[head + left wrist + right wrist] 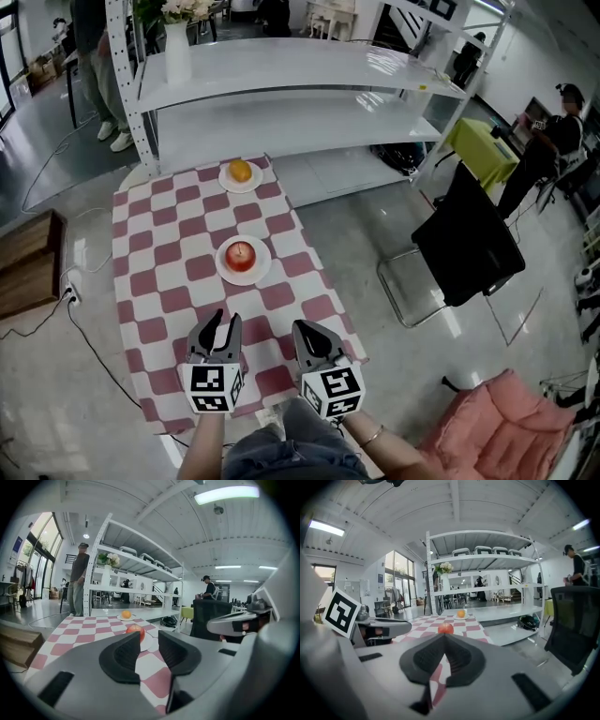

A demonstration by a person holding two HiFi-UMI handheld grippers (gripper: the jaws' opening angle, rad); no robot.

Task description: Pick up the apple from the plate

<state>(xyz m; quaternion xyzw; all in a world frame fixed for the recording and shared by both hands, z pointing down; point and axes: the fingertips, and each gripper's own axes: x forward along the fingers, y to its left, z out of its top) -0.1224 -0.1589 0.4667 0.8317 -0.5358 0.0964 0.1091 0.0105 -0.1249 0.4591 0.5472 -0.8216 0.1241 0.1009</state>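
A red apple [240,253] sits on a white plate [262,274] in the middle of the red-and-white checkered table [169,272]. Both grippers hover over the table's near end, short of the plate and pointing toward it. My left gripper [226,321] is open, with a narrow gap and nothing between its jaws. My right gripper [302,328] is shut and empty. In the left gripper view the apple [136,628] shows just past the left gripper [149,637]. In the right gripper view the apple [446,628] stands straight ahead, above the right gripper's [445,637] touching tips.
An orange [240,171] lies on a second white plate [228,185] at the table's far end. Behind it stands a white shelf unit [281,75] with a vase. A black chair [469,244] and a pink seat [506,431] are on the right. People stand in the background.
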